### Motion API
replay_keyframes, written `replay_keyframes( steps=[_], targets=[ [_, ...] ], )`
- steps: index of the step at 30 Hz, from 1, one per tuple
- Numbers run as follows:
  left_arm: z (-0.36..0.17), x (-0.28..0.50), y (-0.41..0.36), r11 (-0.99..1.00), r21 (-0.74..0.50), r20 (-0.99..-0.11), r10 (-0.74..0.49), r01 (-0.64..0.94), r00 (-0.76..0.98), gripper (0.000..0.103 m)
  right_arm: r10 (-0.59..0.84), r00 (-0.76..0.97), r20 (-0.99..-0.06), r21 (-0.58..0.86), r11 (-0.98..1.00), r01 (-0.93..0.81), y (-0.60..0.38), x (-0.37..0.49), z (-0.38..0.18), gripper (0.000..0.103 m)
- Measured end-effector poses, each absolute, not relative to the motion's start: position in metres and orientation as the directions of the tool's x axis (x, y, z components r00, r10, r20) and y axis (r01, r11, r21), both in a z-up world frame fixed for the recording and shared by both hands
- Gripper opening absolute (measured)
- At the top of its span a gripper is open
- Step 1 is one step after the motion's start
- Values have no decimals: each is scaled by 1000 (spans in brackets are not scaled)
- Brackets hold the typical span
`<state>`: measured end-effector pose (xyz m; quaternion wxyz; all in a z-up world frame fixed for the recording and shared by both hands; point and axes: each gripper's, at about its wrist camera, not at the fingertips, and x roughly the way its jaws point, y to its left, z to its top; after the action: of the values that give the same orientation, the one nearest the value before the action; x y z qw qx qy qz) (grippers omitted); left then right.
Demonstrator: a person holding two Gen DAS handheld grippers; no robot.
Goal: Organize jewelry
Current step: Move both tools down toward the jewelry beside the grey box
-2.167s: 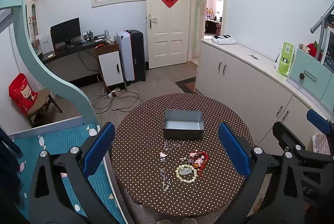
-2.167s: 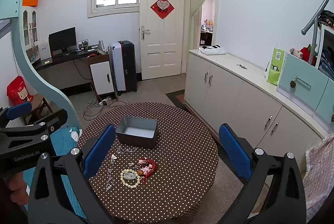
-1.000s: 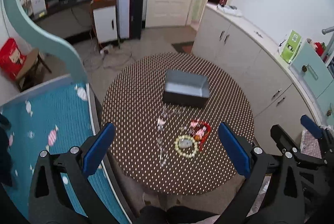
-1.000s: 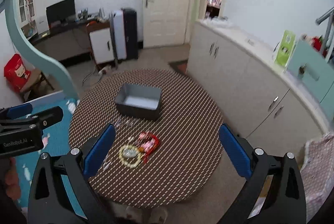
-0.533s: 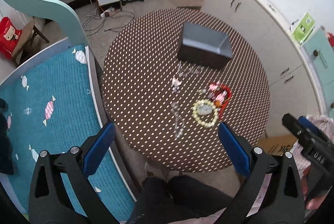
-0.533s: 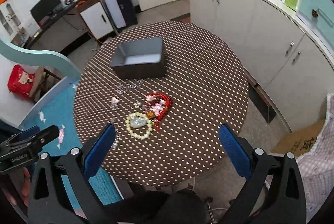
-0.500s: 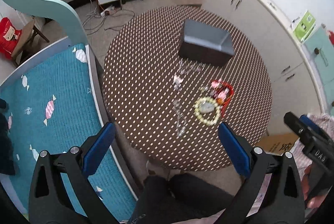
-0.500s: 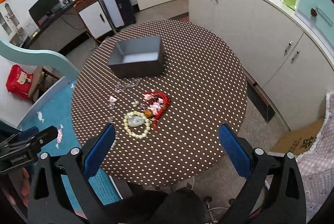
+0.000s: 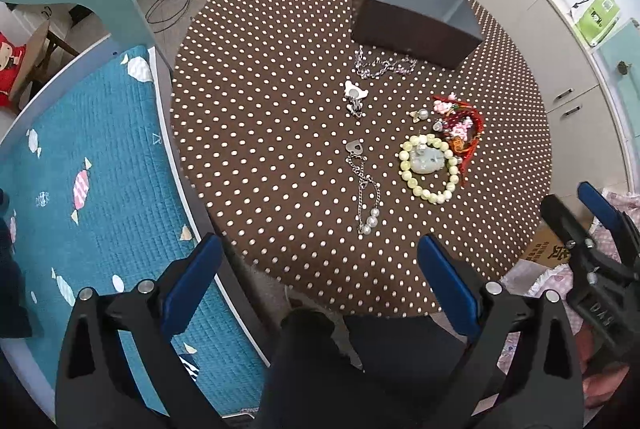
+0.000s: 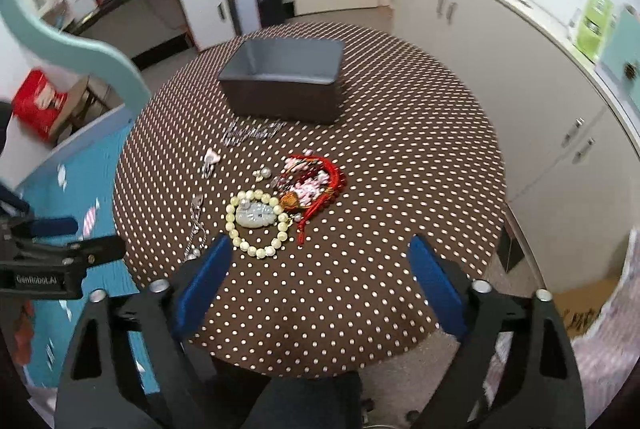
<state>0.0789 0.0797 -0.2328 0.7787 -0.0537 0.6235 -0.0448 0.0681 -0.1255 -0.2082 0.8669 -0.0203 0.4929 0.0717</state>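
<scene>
Above the table (image 9: 256, 133), both tongs (image 9: 320, 269) (image 10: 318, 261) gape empty; the box (image 10: 280, 85) interior is half-hidden.

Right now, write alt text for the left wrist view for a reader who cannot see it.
Open left gripper hovers above a round polka-dot table where loose jewelry lies: a pale green bead bracelet, a silver chain, red corded pieces and a small crystal strand. A dark open box sits beyond them, and the right gripper is at the frame's right edge.
</scene>
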Motion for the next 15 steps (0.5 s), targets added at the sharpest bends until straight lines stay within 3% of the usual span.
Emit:
replay_keyframes(
  steps=[1, 2, 6, 8, 15],
  targets=[
    [-236, 82, 77, 989, -147, -966, -144, 2, 213, 87, 118, 493, -862, 39, 985, -168, -125, 73, -214, 78],
    [-241, 87, 74, 987, -158, -967, -155, 2, 203, 73, 135, 482, -866, 47, 981, -190, -124, 78, -220, 72],
    [-263, 103, 63, 989, -143, -980, -138, -24, 145, 70, 217, 411, -886, 122, 962, -246, -125, 103, -245, 55],
    [-270, 107, 60, 987, -157, -980, -151, -34, 127, 69, 243, 368, -897, 155, 955, -254, -126, 112, -258, 39],
    [-294, 125, 49, 981, -180, -982, -174, -72, 76, 58, 389, 247, -888, 305, 898, -317, -127, 138, -278, 30]
  ],
)
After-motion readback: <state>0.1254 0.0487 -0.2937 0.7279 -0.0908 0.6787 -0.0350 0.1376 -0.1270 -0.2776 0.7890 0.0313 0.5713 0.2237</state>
